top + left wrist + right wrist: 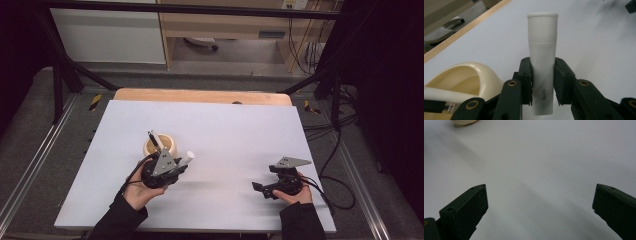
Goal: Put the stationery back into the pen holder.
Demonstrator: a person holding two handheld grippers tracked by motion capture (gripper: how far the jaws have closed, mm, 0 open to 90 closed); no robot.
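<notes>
1. Beside the cream cup [161,145], on its near right, the left gripper [176,167] holds a white glue stick [186,159]; its fingers [525,75] are closed on the stick's lower body, pads pressing both sides.
2. From the left gripper view, the glue stick [542,65] stands between the fingers with its cap end pointing away from the gripper, lettering visible near its base. It is lifted clear of the bench [225,130].
3. The cream cup [464,80] sits on the bench just left of the held stick; a white marker with a dark tip [154,138] leans inside it.
4. Well to the right of the cup, the right gripper [261,189] is held low over the bench. Its fingers [471,205] stand wide apart with nothing between them, bare white surface below.
5. A person's hands in dark sleeves carry both grippers.
</notes>
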